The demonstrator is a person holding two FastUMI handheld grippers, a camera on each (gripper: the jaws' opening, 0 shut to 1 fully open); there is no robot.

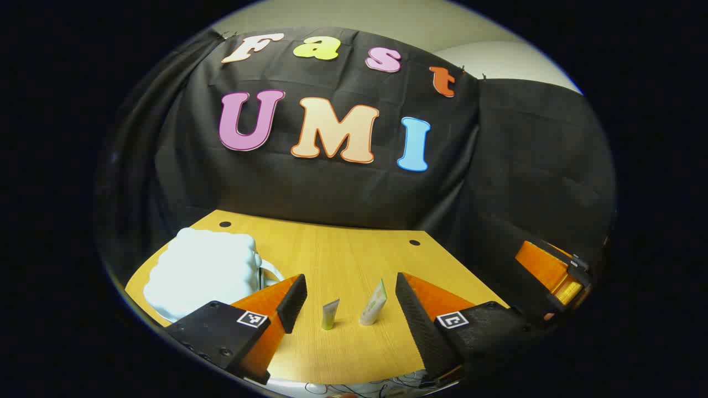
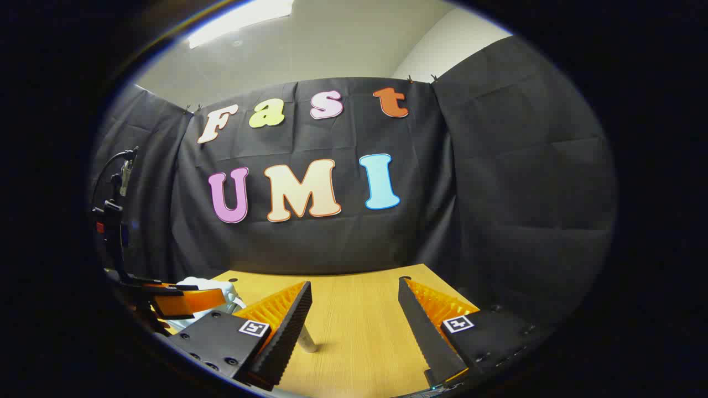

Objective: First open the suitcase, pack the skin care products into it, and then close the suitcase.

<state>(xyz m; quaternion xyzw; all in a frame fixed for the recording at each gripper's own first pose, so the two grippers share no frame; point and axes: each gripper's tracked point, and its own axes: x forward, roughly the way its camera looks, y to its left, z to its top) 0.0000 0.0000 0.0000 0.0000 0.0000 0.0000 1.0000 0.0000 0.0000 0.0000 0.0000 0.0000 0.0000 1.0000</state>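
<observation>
A pale, lumpy-shelled suitcase (image 1: 204,271) lies closed on the left of the wooden table (image 1: 343,254). Two skin care tubes stand near the table's front: a small green one (image 1: 330,315) and a taller white-and-green one (image 1: 373,304). My left gripper (image 1: 351,301) hangs open just before them, with both tubes showing in the gap between its fingers. In the right gripper view my right gripper (image 2: 354,315) is open over the table, nothing between its fingers. A pale tube (image 2: 307,340) peeks out beside its left finger. The suitcase (image 2: 213,287) shows behind the left gripper (image 2: 182,301).
The right gripper (image 1: 553,273) shows off the table's right edge in the left gripper view. Black cloth walls close in the table at the back and on both sides. Bare wood (image 2: 359,298) lies behind the tubes. A stand with cables (image 2: 113,221) rises at far left.
</observation>
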